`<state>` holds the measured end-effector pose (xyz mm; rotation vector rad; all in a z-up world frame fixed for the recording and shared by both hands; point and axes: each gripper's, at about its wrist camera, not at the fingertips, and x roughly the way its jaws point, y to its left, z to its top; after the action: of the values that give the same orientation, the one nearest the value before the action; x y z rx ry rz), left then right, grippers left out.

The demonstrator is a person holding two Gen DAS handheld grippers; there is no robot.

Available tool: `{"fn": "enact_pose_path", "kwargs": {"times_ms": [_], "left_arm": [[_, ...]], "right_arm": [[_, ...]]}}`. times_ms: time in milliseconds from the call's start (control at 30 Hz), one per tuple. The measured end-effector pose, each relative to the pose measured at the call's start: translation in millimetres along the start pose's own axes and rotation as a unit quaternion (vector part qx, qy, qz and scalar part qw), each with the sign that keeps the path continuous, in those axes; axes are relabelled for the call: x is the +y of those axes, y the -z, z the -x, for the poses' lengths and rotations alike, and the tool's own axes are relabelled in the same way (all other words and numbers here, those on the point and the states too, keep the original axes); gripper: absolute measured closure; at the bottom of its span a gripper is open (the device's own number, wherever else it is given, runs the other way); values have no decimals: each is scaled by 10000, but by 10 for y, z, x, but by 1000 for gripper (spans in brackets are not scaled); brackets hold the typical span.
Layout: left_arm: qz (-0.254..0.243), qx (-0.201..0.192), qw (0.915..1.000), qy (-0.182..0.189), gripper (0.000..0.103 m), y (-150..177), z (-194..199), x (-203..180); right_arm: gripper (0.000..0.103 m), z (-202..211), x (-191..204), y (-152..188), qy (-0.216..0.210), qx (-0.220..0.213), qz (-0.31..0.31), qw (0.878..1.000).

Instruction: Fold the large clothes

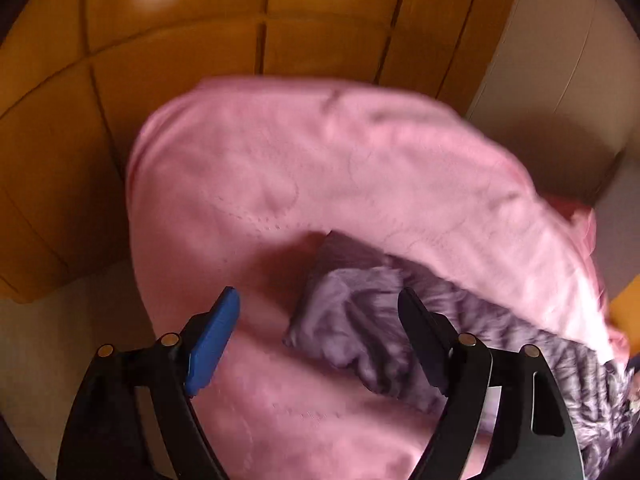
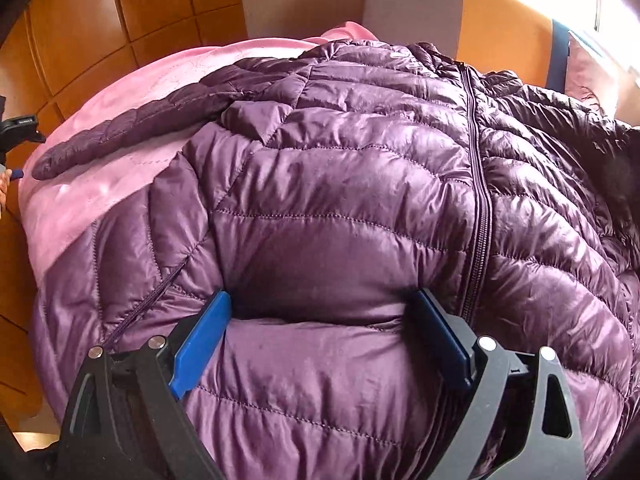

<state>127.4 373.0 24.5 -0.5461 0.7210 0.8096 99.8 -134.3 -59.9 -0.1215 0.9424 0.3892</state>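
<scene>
A pink blanket (image 2: 72, 200) is covered by a purple puffer jacket (image 2: 340, 200), front up, its sleeve (image 2: 120, 136) spread toward the blanket's left edge. Folding is judged barely begun. The right gripper (image 2: 320, 344) is held released, its pads sunk in the hem; the left gripper (image 1: 316, 340) is spread empty above the cuff (image 1: 352, 332), which should be pinched next.

One purple jacket (image 2: 340, 208), one pink blanket (image 1: 320, 160), two tools.

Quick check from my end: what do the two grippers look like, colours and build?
Both match: the left gripper and the right gripper have black plastic linkage arms with round silver pivot pins, cut-out slots and flat blue finger pads.
</scene>
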Motion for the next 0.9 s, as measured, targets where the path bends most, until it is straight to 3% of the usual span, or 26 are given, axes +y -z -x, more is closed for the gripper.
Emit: {"fn": "enact_pose_path", "kwargs": {"times_ms": [100,167,267,333,367,400,500,567,600,667,767,833,900], "left_arm": [[-321,-118,9964,776,23,196,313,-272],[-546,-17,9891,1366,23,410,460,-512],[-1141,307,9654,2325,23,953,709,-989],[-1632,496,9424,2876,23,1404,877,-1327],[-1999,618,9264,3131,23,1680,967,-1530],[-2239,654,9166,3246,23,1879,1028,-1662],[-3065,720,8908,3275,23,2474,1156,-2013],[-3469,577,8829,3111,23,2768,1135,-2125],[-3701,496,8796,2948,23,2901,1103,-2161],[-4004,263,8735,2758,22,3096,1081,-2177],[-3878,304,8769,2825,17,3080,1033,-2157],[-3711,459,8807,2907,15,3011,947,-2113],[-3649,502,8812,2963,14,3021,937,-2101]], "right_arm": [[11,123,-120,-81,-255,-40,-114,9996],[11,291,-309,-121,-121,-302,-302,9990],[11,550,-736,-100,335,-625,-653,9953],[10,677,-1062,-15,713,-660,-867,9915],[10,716,-1221,43,906,-641,-974,9890],[10,744,-1403,147,1116,-583,-1125,9857],[9,723,-1840,513,1332,-273,-1663,9766],[7,681,-2094,812,913,-237,-2169,9716],[7,721,-2169,927,616,-508,-2317,9695],[7,777,-2160,930,631,-498,-2230,9715],[7,955,-2263,845,521,-468,-2321,9702],[7,1184,-2554,900,590,-829,-2864,9527],[10,1381,-2976,1049,702,-1140,-3760,9169]]}}
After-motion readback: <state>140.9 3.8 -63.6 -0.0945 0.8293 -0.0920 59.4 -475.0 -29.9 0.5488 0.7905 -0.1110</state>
